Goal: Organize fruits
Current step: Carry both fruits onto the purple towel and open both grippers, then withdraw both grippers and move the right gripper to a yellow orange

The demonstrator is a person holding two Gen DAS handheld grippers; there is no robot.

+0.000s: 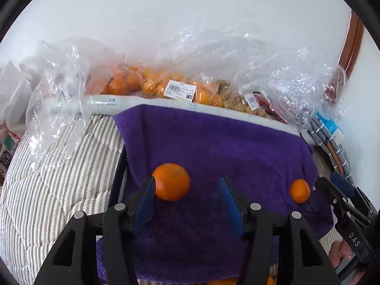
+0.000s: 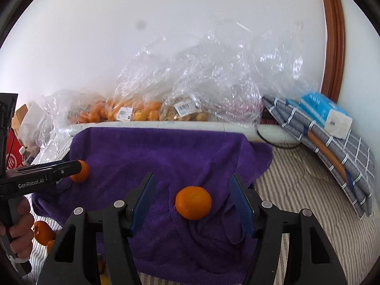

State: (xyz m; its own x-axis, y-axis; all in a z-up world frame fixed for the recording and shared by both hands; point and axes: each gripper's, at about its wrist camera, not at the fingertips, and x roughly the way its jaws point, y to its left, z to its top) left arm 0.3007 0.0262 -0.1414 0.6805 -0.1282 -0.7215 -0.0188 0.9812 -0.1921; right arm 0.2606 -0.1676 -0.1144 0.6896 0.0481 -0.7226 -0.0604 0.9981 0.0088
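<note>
Two mandarins lie on a purple towel (image 1: 225,142) (image 2: 154,152). In the left wrist view, one mandarin (image 1: 171,181) rests between the open fingers of my left gripper (image 1: 187,186), touching the left pad. The other mandarin (image 1: 299,190) lies to the right, beside my right gripper's tip. In the right wrist view that mandarin (image 2: 193,202) sits between the open fingers of my right gripper (image 2: 193,187), apart from both pads. The left gripper's mandarin (image 2: 80,171) shows at the left, partly behind its arm.
Clear plastic bags of oranges (image 1: 152,84) (image 2: 133,111) and brown fruit (image 2: 185,112) lie behind the towel against the white wall. A folded grey checked cloth (image 2: 332,152) with a tissue pack (image 2: 325,115) sits at right. More orange fruit (image 2: 42,232) lies on the striped bedding (image 1: 47,190) at lower left.
</note>
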